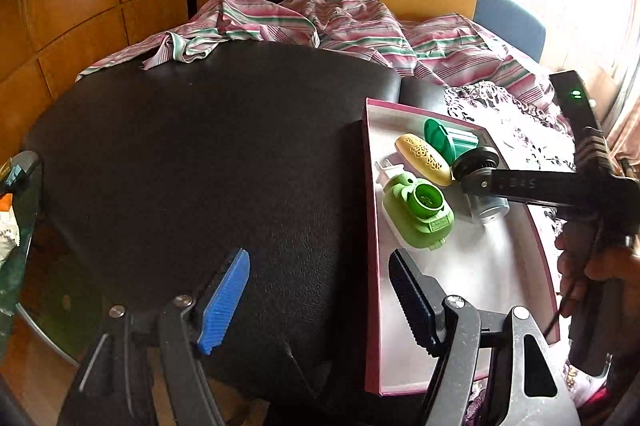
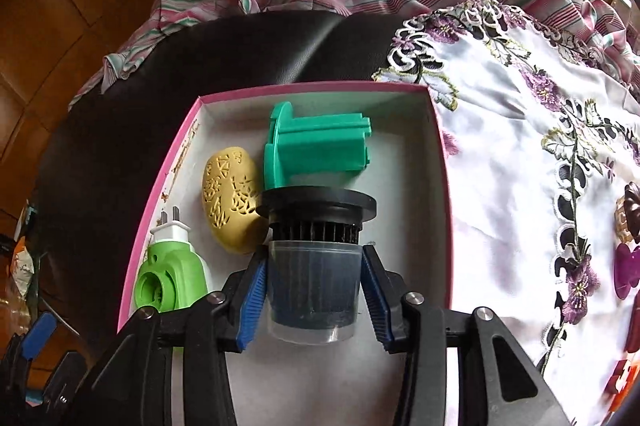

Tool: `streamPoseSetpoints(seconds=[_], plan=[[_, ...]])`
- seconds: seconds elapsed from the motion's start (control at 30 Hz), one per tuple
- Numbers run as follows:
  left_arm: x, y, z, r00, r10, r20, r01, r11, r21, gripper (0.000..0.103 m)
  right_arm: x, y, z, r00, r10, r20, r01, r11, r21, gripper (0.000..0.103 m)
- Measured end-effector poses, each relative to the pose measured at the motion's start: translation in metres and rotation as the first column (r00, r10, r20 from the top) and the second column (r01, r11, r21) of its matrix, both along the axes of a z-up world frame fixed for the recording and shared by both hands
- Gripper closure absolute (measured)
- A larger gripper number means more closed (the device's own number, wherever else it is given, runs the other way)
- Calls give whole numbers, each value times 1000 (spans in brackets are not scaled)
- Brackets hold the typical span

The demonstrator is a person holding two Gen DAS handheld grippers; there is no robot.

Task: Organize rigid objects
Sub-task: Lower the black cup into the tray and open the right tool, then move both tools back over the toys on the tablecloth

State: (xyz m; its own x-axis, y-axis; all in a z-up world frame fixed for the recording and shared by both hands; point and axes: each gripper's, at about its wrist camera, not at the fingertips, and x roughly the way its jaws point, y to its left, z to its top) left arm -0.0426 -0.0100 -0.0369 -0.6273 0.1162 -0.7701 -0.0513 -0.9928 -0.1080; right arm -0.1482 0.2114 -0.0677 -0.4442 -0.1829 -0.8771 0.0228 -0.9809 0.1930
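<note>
Three pieces already lie in the pink-rimmed box (image 2: pixel 438 130) ahead of the right gripper (image 2: pixel 314 300), which is clamped on a clear-cupped black filter (image 2: pixel 314 266) over the box floor; left gripper (image 1: pixel 320 302) apart, idle; placement pending, more likely remain on the cloth.

Left gripper (image 1: pixel 320 300) with black linkage arms, silver screws, ribbed blue pads (image 1: pixel 224 302), right gripper (image 2: pixel 312 300) alike, bare-skinned hand (image 1: pixel 592 266) on black handle

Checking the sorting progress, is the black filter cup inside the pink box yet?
Inside: the black filter cup sits within the pink box walls, between the right gripper fingers.
</note>
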Motion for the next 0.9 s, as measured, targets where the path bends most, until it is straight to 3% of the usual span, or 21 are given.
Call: streamPoseSetpoints(seconds=[0.37, 0.9], plan=[[5, 11, 11, 999, -34, -36, 33, 999, -25, 29, 37, 21, 33, 994, -14, -105, 14, 1000, -5, 57], [10, 40, 20, 992, -114, -51, 111, 992, -66, 28, 77, 78, 52, 983, -83, -164, 89, 996, 30, 57]])
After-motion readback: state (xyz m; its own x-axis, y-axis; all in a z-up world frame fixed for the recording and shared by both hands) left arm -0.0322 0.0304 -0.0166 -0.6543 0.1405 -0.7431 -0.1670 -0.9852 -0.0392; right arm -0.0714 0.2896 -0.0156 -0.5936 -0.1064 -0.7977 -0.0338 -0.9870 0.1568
